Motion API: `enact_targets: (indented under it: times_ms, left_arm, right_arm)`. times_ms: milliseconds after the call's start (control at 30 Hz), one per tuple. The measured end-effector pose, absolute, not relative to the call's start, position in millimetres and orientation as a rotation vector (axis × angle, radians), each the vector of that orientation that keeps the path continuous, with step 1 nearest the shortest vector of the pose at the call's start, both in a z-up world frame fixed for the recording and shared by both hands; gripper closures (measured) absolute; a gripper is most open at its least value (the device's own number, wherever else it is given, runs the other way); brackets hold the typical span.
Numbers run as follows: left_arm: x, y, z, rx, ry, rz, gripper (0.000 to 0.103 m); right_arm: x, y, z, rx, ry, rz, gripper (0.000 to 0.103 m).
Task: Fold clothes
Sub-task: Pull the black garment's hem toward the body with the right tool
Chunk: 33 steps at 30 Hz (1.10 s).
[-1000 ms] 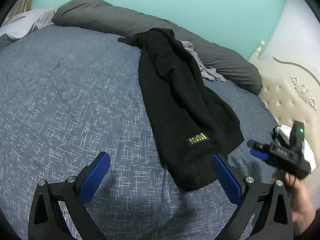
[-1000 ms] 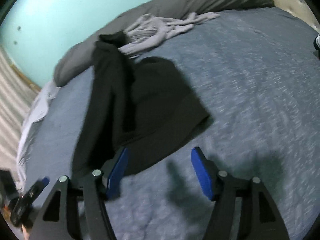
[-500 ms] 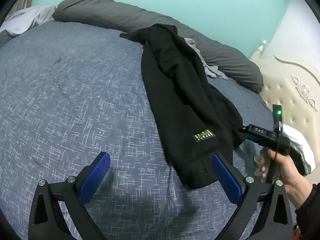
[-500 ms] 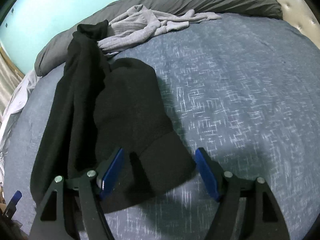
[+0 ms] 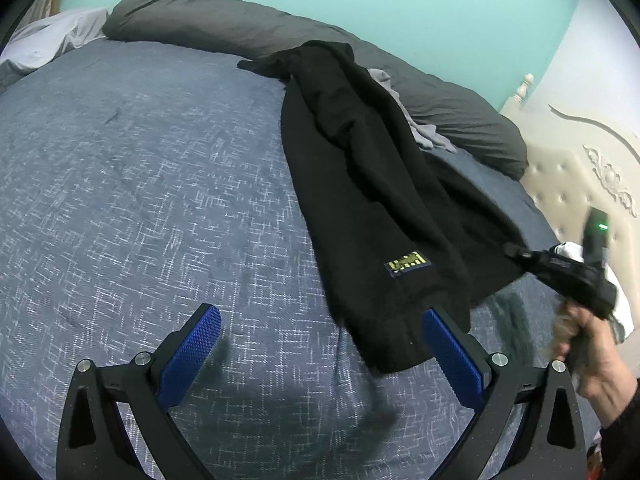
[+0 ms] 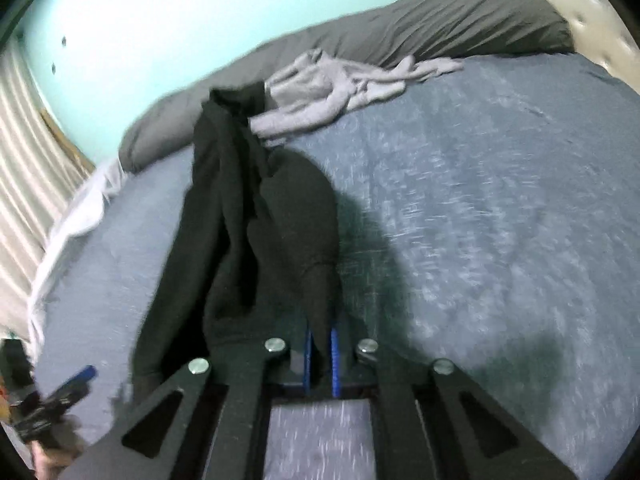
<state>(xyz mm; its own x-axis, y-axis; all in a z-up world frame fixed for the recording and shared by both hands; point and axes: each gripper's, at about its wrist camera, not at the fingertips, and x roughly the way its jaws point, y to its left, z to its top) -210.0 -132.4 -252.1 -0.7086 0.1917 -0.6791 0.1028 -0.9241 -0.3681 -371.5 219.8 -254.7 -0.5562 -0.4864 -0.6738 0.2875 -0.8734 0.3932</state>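
Blue bed (image 5: pixel 140 200): R gripper (image 6: pixel 320 360) just clamped black garment (image 5: pixel 380 208) hem; L gripper (image 5: pixel 320 356) open beside it.

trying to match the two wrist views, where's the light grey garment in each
Left wrist: the light grey garment peeks out right of centre, mostly hidden behind the black garment.
Right wrist: it lies spread at top centre.
Shared landmark: the dark grey duvet roll behind it.

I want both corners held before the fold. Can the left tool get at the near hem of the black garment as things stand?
Probably yes. The left tool is open, and the black garment has its hem lying against one blue pad with nothing covering it. The right tool is already shut on another corner.
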Motion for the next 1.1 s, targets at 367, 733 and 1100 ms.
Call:
enact_targets:
  times_ms: [367, 733, 1100]
  left_arm:
    - [-212, -128, -259, -1.206, -0.585, 2.777, 0.000]
    - [-219, -120, -270, -1.262, -0.548, 2.754, 0.000]
    - [-224, -111, -277, -1.291, -0.547, 2.736, 0.000]
  right_arm:
    - [-294, 275, -266, 1.117, -0.628, -2.422, 0.097]
    - [-282, 276, -289, 1.125, -0.680, -2.471, 0.064]
    - [-281, 254, -291, 1.143, -0.619, -2.414, 0.061]
